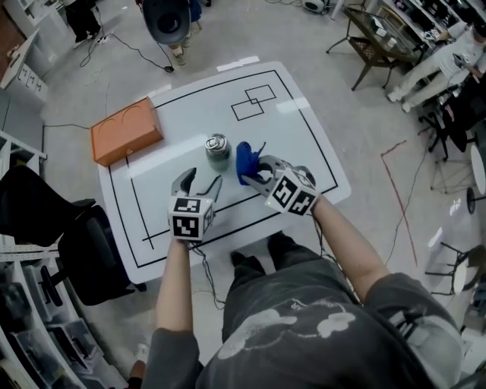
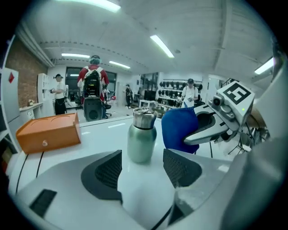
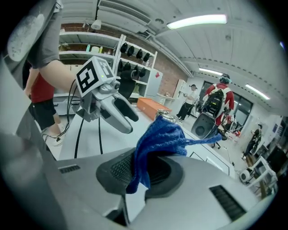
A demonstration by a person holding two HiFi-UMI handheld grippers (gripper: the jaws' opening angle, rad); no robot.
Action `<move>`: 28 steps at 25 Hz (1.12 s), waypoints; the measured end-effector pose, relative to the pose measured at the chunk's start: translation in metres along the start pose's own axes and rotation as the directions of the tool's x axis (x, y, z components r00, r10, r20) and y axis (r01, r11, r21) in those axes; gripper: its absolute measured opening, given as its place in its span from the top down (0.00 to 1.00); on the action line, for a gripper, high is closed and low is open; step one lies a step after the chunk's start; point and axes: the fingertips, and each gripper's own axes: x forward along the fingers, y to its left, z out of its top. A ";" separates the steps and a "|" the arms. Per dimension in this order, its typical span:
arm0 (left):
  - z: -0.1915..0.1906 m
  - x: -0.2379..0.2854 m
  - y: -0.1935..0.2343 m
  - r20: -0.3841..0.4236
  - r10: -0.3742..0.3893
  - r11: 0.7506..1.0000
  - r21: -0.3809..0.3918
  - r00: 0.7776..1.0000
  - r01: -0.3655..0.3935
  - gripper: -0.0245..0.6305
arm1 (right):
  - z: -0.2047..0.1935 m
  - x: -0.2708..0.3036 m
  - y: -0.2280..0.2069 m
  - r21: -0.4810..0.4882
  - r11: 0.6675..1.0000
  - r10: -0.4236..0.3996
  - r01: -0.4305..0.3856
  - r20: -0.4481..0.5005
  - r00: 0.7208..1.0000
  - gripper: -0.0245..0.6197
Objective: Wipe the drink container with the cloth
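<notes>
A small steel drink bottle (image 1: 218, 149) (image 2: 141, 137) stands upright on the white table (image 1: 296, 129). My left gripper (image 1: 203, 182) (image 2: 142, 168) hovers just in front of it, open, with the bottle beyond its pads and nothing between them. My right gripper (image 1: 254, 169) (image 3: 143, 170) is shut on a blue knitted cloth (image 1: 246, 162) (image 3: 157, 141) (image 2: 180, 129), held just to the right of the bottle. In the right gripper view the cloth hides most of the bottle (image 3: 167, 117); only its cap shows.
An orange box (image 1: 126, 131) (image 2: 49, 131) lies at the table's far left. Black lines and two overlapping squares (image 1: 253, 102) mark the tabletop. A dark chair (image 1: 83, 251) stands left of the table. People and a speaker (image 1: 167, 19) are beyond the far edge.
</notes>
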 end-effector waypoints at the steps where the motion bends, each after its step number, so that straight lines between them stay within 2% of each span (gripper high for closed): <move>1: -0.003 -0.008 0.000 0.014 0.004 1.000 -0.030 1.000 -0.003 0.53 | 0.002 -0.002 -0.001 0.008 1.000 -0.008 0.008 0.012 1.000 0.89; 4: -0.013 -0.026 -0.004 0.054 0.020 0.995 -0.098 0.998 -0.014 0.53 | 0.009 -0.009 -0.007 0.015 1.000 -0.028 0.027 0.055 0.998 0.89; 7: -0.021 -0.036 -0.017 0.076 0.058 0.985 -0.165 0.995 -0.045 0.54 | 0.007 -0.017 -0.011 0.004 1.000 -0.011 0.010 0.082 0.997 0.89; 12: -0.021 -0.040 -0.040 0.104 0.216 0.950 -0.251 0.971 -0.185 0.64 | -0.006 -0.035 -0.022 -0.015 0.997 0.078 -0.077 0.185 0.980 0.89; 14: -0.018 -0.036 -0.054 0.105 0.295 0.925 -0.279 0.950 -0.257 0.70 | -0.018 -0.047 -0.031 -0.038 0.992 0.122 -0.117 0.205 0.971 0.89; 16: -0.016 -0.033 -0.071 0.092 0.384 0.893 -0.292 0.919 -0.343 0.76 | -0.029 -0.059 -0.036 -0.073 0.980 0.196 -0.185 0.215 0.957 0.89; 19: -0.012 -0.026 -0.107 0.081 0.492 0.836 -0.320 0.867 -0.445 0.82 | -0.044 -0.079 -0.036 -0.157 0.943 0.325 -0.295 0.233 0.917 0.89; 24: -0.007 -0.023 -0.169 0.075 0.608 0.745 -0.397 0.790 -0.536 0.85 | -0.069 -0.114 -0.036 -0.261 0.899 0.415 -0.352 0.245 0.876 0.90; 28: -0.017 -0.030 -0.218 0.035 0.663 0.681 -0.442 0.748 -0.583 0.86 | -0.084 -0.141 -0.026 -0.302 0.864 0.480 -0.404 0.246 0.842 0.89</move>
